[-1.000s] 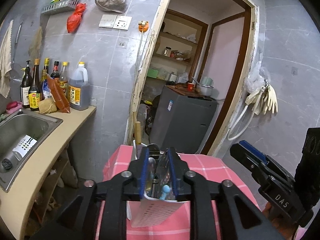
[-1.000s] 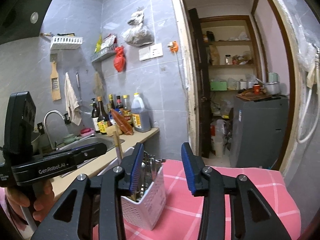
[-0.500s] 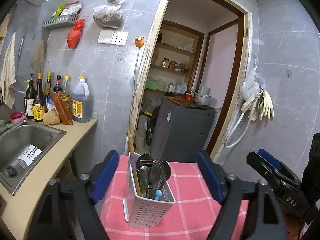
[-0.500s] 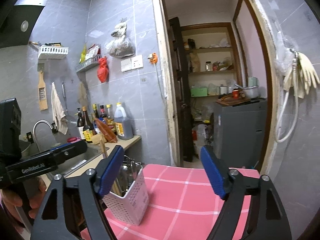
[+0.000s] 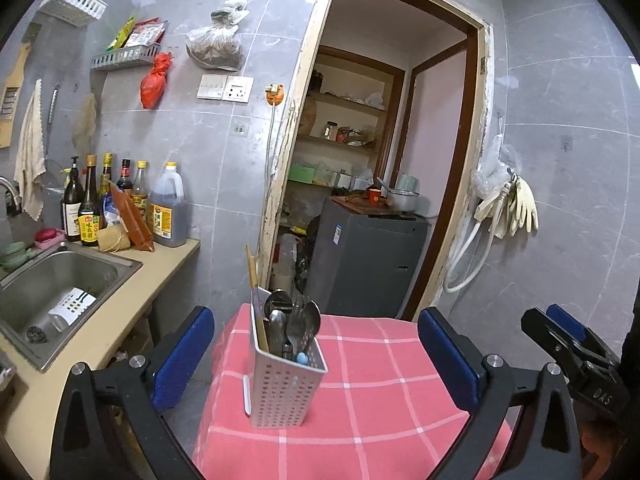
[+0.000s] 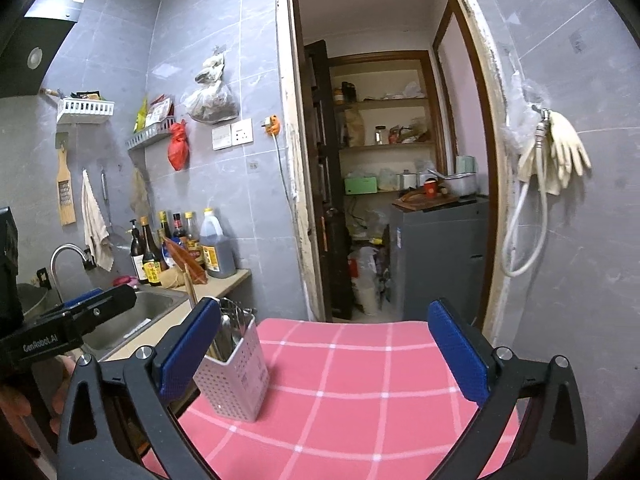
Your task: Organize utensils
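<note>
A white perforated utensil holder [image 5: 283,385] stands upright on the pink checked tablecloth [image 5: 380,392]. It holds metal spoons and a fork [image 5: 296,320], wooden chopsticks [image 5: 254,288] and a blue-tipped piece. My left gripper [image 5: 316,356] is wide open and empty, with the holder between and beyond its blue pads. My right gripper [image 6: 324,352] is wide open and empty above the cloth [image 6: 352,392]; the holder [image 6: 234,376] stands just past its left pad. The right gripper also shows at the right edge of the left wrist view [image 5: 576,352].
A beige counter [image 5: 100,332] with a steel sink [image 5: 52,284] and several sauce bottles [image 5: 120,208] runs along the left. A doorway behind the table opens onto a grey appliance [image 5: 364,264]. Rubber gloves and a hose [image 5: 508,208] hang on the right wall.
The left gripper has opened from shut around the utensils in the holder and drawn back. The right gripper has opened wider and also drawn back. The holder stays on the cloth.
</note>
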A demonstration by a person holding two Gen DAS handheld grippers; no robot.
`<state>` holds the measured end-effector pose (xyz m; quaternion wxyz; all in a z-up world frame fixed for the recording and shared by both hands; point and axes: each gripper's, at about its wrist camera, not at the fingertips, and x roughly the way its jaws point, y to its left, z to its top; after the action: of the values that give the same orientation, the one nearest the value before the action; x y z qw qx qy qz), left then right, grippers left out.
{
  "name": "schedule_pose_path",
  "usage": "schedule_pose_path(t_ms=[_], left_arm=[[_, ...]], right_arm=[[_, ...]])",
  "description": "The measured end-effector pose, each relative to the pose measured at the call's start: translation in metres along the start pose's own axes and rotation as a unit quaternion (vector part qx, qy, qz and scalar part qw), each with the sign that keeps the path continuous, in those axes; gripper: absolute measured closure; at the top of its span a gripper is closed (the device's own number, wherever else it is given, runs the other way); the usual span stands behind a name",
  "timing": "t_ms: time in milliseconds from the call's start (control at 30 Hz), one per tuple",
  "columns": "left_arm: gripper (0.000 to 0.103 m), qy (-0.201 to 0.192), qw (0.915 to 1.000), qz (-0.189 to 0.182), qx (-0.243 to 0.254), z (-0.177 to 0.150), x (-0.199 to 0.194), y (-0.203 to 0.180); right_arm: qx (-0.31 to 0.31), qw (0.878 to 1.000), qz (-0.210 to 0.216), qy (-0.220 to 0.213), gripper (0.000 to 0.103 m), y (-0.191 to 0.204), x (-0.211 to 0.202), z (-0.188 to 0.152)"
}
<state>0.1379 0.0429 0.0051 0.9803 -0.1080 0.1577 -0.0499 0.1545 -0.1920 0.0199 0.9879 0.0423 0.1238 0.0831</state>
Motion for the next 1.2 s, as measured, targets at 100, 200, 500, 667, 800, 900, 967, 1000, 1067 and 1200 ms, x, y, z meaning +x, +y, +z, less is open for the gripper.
schedule_pose_path(t_ms=[100,200,500,667,800,900,967,1000,1067,1200], left_arm=[[0.0,0.001,1.0,0.008,0.002,-0.004,-0.016,-0.006],[0.0,0.003,0.9998,0.017,0.005,-0.01,-0.034,-0.011],[0.0,0.025,0.9991,0.033,0.007,-0.033,-0.088,-0.016],[0.0,0.034,0.9984,0.043,0.016,-0.047,-0.113,-0.02],[0.0,0.036,0.9982,0.046,0.016,-0.054,-0.13,-0.023],[0.0,0.034,0.9981,0.049,0.016,-0.059,-0.141,-0.026],[0.0,0.033,0.998,0.052,0.017,-0.061,-0.147,-0.028],[0.0,0.033,0.9979,0.052,0.018,-0.063,-0.15,-0.029],[0.0,0.034,0.9978,0.053,0.02,-0.066,-0.153,-0.031],[0.0,0.033,0.9976,0.055,0.026,-0.072,-0.16,-0.036]], right_arm=[[0.002,1.0,-0.005,0.002,0.001,-0.005,-0.019,-0.003],[0.008,1.0,-0.01,0.008,0.001,-0.009,-0.037,-0.007],[0.005,0.999,-0.018,0.031,0.001,-0.013,-0.093,-0.023],[0.02,0.999,-0.031,0.035,0.001,-0.015,-0.124,-0.033],[0.02,0.998,-0.039,0.038,0.001,-0.019,-0.146,-0.042],[0.008,0.998,-0.042,0.043,0.001,-0.022,-0.159,-0.047],[-0.002,0.998,-0.044,0.046,0.001,-0.023,-0.167,-0.051],[-0.004,0.998,-0.043,0.048,0.001,-0.023,-0.169,-0.051],[-0.007,0.998,-0.045,0.051,0.001,-0.024,-0.175,-0.053],[-0.005,0.997,-0.044,0.057,0.001,-0.027,-0.185,-0.059]])
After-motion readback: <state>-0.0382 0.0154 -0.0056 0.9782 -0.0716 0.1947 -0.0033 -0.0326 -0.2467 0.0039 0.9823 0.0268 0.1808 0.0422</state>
